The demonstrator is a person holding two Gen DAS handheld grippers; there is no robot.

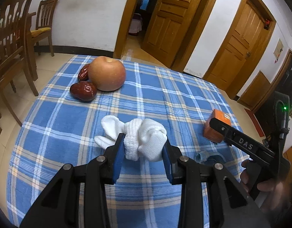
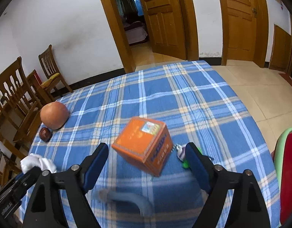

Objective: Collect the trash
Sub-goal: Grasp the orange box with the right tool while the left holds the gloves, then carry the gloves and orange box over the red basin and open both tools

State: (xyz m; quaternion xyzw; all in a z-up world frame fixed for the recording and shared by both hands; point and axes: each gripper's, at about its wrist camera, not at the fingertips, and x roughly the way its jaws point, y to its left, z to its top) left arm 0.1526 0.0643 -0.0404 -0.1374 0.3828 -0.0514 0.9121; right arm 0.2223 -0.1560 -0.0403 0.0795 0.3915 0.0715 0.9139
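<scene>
The left gripper point(image 1: 144, 148) has its blue-padded jaws drawn in close on a white sock point(image 1: 146, 136), a soft, bunched bundle of ribbed and waffle-knit cloth that bulges out ahead of the pads and trails a rounded toe off to the left; the pads press into it on both sides. Under it lies the worktop point(image 1: 146, 98), covered in a blue plaid cloth with white and cream stripes, slightly wrinkled.

The right gripper point(image 2: 146, 157) stands with its jaws spread wide, pads clear of everything; the orange box point(image 2: 144, 146), a small cardboard cube with printed lettering on one face and a colourful sticker on top, sits tilted between and just ahead of the fingertips, blurred, touching neither pad; whether it rests flat on the cloth cannot be told. Just beside the right finger lies a small keychain point(image 2: 181, 154) with a beaded metal chain and a green plastic bit, partly hidden behind the pad. Close under this gripper a translucent curved shape smears across the cloth, too blurred to name.

Farther ahead and to the left of the left gripper sits a round, smooth, orange-red apple point(image 1: 107, 74); two wrinkled, glossy dark-red dates point(image 1: 83, 91) lie against its left side. Beyond the worktop's edge stand wooden chairs point(image 1: 10, 43) and panelled wooden doors point(image 1: 170, 20).
</scene>
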